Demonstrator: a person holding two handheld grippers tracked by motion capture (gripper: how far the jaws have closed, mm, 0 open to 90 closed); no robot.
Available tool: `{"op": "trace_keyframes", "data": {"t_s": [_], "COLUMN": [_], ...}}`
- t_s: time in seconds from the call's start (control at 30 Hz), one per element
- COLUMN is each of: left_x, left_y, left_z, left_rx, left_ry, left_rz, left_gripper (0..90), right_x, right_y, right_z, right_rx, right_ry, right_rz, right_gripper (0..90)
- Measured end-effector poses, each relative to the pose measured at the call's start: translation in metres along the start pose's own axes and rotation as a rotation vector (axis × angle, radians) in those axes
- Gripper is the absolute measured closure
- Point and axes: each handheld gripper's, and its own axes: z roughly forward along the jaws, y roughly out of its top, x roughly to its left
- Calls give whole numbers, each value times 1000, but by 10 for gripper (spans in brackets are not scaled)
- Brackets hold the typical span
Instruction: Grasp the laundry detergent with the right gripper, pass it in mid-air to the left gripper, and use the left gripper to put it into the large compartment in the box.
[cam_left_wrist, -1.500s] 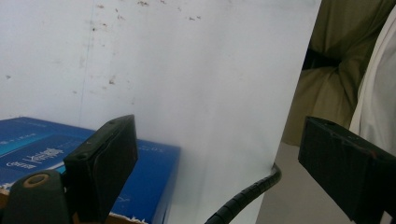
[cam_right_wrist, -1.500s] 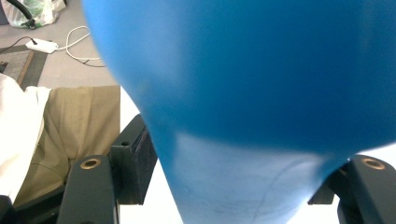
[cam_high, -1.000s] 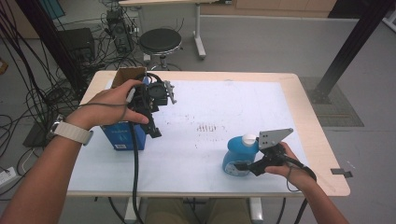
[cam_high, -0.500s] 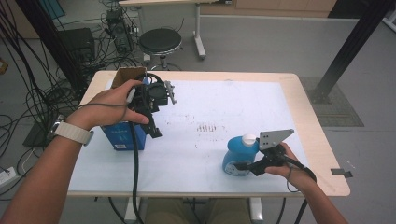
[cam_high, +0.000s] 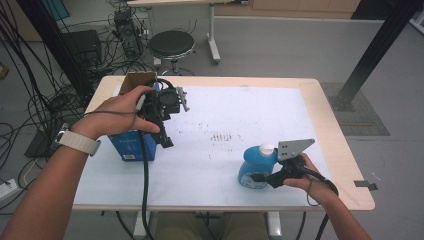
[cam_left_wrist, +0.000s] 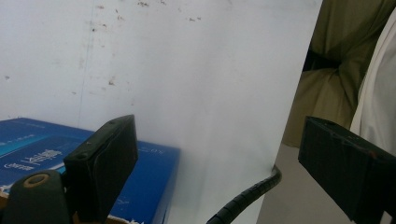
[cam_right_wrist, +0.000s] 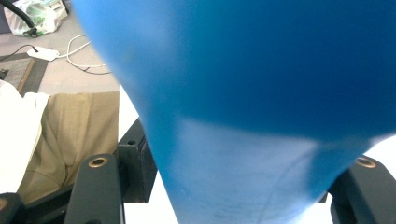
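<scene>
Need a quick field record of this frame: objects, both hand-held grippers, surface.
surface: white mat on a wooden table
bottle: blue bottle with white cap, upright, near the table's front right
box: blue box at the left
right hand-held gripper: jaws either side of the bottle's lower body, just been closing; contact unclear
left hand-held gripper: jaws open, nothing between them, held above the box
</scene>
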Motion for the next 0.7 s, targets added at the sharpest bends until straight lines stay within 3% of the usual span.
{"op": "trace_keyframes", "data": {"t_s": [0.7], "left_x": [0], "left_y": [-1], "left_z": [0], "left_rx": [-3], "left_ry": [0], "left_rz": [-4], "left_gripper": [125], "right_x": [-1], "right_y": [-2], "right_z": [1], "right_rx": [-17], "right_ry": [-6], "right_rz": [-11], "right_gripper": [407]}}
